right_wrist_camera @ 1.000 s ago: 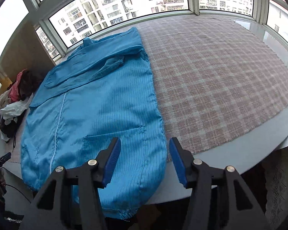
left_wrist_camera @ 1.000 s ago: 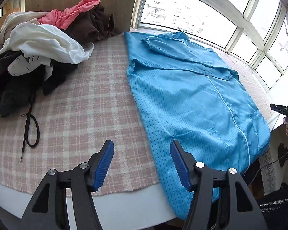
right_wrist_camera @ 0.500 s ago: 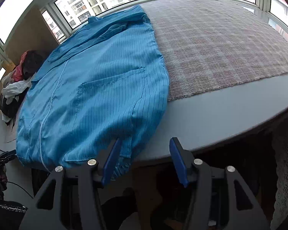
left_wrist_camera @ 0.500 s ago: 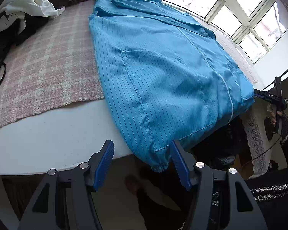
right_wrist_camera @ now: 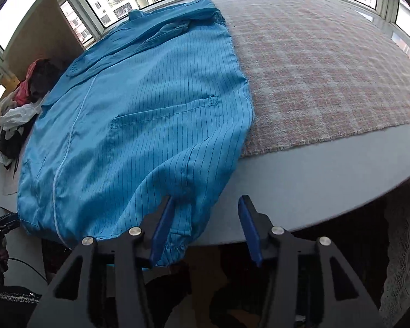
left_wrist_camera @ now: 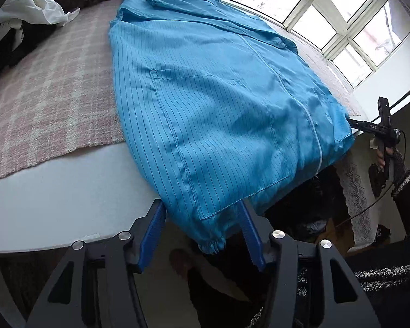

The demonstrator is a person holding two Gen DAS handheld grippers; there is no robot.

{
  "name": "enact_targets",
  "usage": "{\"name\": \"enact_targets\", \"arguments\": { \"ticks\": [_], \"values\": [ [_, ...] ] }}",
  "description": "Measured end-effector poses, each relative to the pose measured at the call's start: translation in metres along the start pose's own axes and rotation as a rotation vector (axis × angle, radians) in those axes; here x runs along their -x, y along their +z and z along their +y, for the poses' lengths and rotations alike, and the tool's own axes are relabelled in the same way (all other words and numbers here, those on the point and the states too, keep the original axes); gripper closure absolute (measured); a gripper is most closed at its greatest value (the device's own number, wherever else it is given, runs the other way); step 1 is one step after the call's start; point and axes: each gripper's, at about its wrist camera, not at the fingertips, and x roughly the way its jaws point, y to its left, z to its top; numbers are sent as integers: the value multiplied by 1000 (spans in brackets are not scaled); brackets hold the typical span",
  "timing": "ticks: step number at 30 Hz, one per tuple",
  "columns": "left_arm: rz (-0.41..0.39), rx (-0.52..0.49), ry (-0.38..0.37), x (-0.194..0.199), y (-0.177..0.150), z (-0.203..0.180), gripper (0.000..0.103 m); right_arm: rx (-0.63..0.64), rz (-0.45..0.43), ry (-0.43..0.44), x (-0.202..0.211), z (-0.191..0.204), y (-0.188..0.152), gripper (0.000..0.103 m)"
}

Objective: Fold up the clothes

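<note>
A blue pinstriped coat (left_wrist_camera: 210,104) lies flat on the table with its hem hanging over the near edge; it also shows in the right wrist view (right_wrist_camera: 139,125). My left gripper (left_wrist_camera: 202,232) is open at the table edge, and the coat's left hem corner hangs between its blue pads. My right gripper (right_wrist_camera: 205,227) is open at the edge too, with the coat's right hem corner between its pads, close to the left pad. In the left wrist view the right gripper (left_wrist_camera: 380,128) shows at the coat's far corner.
A pink plaid cloth (right_wrist_camera: 328,68) covers the white table (left_wrist_camera: 54,199). A pile of other clothes (left_wrist_camera: 27,19) sits at the far left of the table, also seen in the right wrist view (right_wrist_camera: 19,109). Windows run along the back.
Both grippers have dropped from above the table to its near edge and moved in on the hanging hem corners. The jaws stay open.
</note>
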Motion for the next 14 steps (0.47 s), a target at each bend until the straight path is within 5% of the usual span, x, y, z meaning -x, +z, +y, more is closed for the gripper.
{"name": "enact_targets", "arguments": {
  "ticks": [3,5,6,7,9,10,14],
  "values": [
    [5,20,-20,-1,-4,-4,50,12,-21,49,1,5,-5,55],
    [6,14,-22,-4,-3,-11,50,43,-17,60,3,12,-6,72],
    [9,-2,-17,-6,-3,-15,50,60,-11,63,4,15,-6,89],
    [15,-18,-10,-8,-4,-19,52,70,-9,57,7,17,-5,91],
    [13,-45,9,-10,-3,-23,67,72,-18,42,18,17,-1,95],
    [14,-44,7,-9,-1,-22,96,63,-35,50,28,15,2,97],
    [-57,49,-63,19,14,-2,98,-29,-156,42,76,0,20,97]
  ]
}}
